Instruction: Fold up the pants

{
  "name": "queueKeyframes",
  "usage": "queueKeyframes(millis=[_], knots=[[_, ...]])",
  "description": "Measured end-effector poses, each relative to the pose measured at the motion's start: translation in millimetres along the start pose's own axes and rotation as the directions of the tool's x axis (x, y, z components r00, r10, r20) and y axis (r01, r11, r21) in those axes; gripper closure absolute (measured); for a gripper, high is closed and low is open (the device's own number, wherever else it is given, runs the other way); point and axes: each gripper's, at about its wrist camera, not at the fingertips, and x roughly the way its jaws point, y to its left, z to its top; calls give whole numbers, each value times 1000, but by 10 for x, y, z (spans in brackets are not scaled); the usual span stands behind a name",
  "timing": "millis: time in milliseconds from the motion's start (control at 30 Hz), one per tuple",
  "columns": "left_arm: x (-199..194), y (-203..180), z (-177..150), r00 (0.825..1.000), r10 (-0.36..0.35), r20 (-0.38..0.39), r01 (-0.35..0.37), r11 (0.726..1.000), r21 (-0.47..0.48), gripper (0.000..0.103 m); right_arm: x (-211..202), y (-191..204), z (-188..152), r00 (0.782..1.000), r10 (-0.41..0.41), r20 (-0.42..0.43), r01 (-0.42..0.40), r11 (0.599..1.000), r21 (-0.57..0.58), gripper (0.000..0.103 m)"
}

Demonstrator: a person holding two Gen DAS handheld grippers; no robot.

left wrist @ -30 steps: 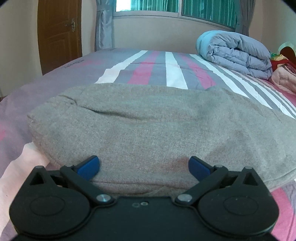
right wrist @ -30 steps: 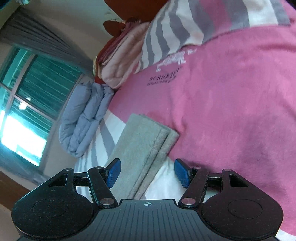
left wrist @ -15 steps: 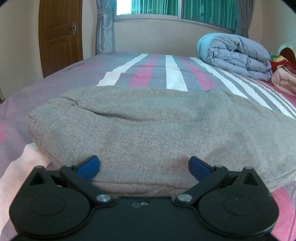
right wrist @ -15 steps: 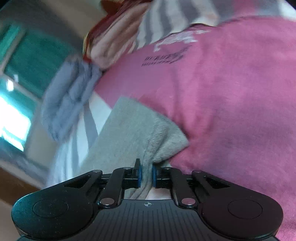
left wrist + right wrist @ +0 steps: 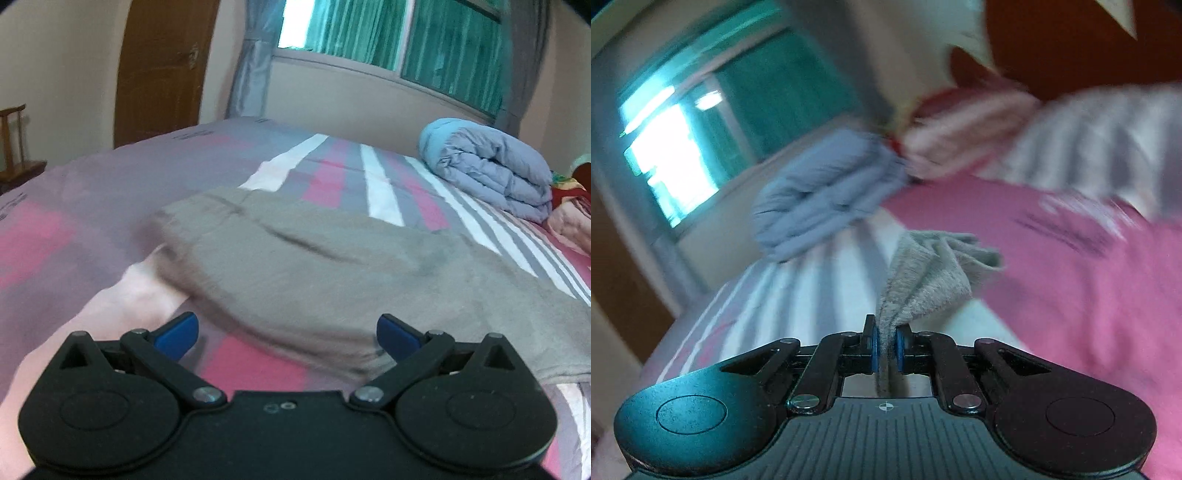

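right hand-held gripper (image 5: 885, 349): pads pressed together on a thin bunch of the grey pants (image 5: 925, 280), at the leg end; jaws have just been closing, cloth between them.
left hand-held gripper (image 5: 286, 328): spread wide, holding nothing; near edge of the grey pants (image 5: 332, 280) lies between the fingers, not pressed.
pants location: flat across the striped bed (image 5: 92, 206), along its near edge; blue quilt (image 5: 491, 166) well apart toward the far right corner.
risk 1: pinch looks shallow and catches few layers, so the cloth could slip out or only the top layer lift, leaving a skewed fold.
risk 2: waist end unpinned, so the whole garment may drag over the bed instead of folding.
risk 3: right view is blurred; a fast swing could bunch the leg.
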Motion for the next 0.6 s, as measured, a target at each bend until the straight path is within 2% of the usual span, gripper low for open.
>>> queueKeyframes(millis=[133,233,300,400,433,467,500,533,567,600], knots=[[-79,207,-28,1000,12,-11,-12,999,-35,6,152,786,-94,994,106,3,-105,988,-118,94],[-130,350,-72,1000,18,-14,-19,998,-59,6,256,1387,-273,980,197,-31,-199,959,-203,94],[-150,427,-106,1000,17,-22,-18,998,-67,6,336,1781,-475,967,244,-78,-256,929,-266,94],[-157,486,-155,999,17,-30,-19,998,-66,6,487,2293,-991,936,292,-199,-344,876,-336,94],[-157,493,-165,999,14,-30,-16,998,-66,6,554,2451,-1245,920,298,-253,-376,854,-359,94],[-159,493,-170,999,12,-32,-14,998,-65,6,638,2585,-1500,892,310,-329,-424,825,-373,85],[-156,492,-164,999,11,-37,-13,998,-62,6,788,2739,-1816,835,289,-467,-485,789,-378,71],[-158,497,-154,999,5,-39,-8,998,-60,6,852,2874,-2055,795,232,-561,-503,769,-395,70],[-156,506,-142,999,1,-37,-3,998,-60,6,756,2937,-2159,825,227,-517,-488,748,-451,67],[-157,519,-137,999,-2,-34,0,998,-62,6,612,2949,-2190,841,286,-460,-502,729,-464,65]])
